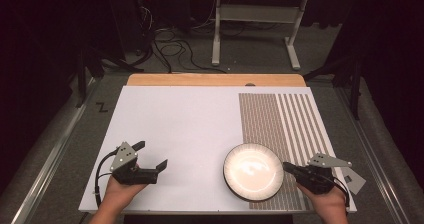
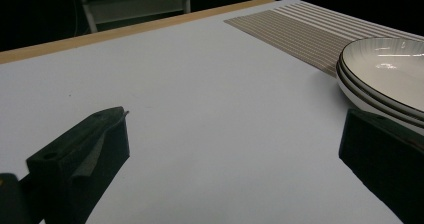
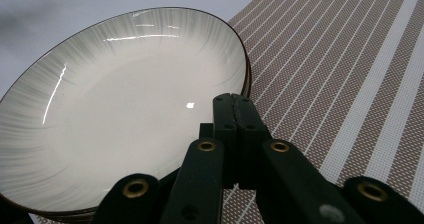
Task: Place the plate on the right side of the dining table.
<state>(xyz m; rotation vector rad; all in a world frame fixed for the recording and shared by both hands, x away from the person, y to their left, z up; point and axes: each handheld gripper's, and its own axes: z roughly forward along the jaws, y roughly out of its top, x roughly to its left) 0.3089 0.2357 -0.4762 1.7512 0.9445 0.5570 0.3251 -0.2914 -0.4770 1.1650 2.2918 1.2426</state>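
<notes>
Two white plates with dark rims are stacked (image 1: 252,171) at the front right of the white table, half on a brown striped placemat (image 1: 280,119). The left gripper view shows both rims of the stack (image 2: 390,69). My right gripper (image 1: 286,166) is shut, its tips at the stack's right rim. In the right gripper view the closed jaws (image 3: 234,101) sit just over the top plate's (image 3: 125,109) near edge, with nothing seen between them. My left gripper (image 1: 150,155) is open at the front left, low over bare table, well left of the plates. Its jaws (image 2: 235,116) stand wide apart and hold nothing.
The white table top (image 1: 175,119) has a wooden strip (image 1: 215,80) along its far edge. A small grey card (image 1: 355,180) lies off the table's front right corner. Cables (image 1: 175,49) and a white stand frame (image 1: 255,29) sit on the floor behind the table.
</notes>
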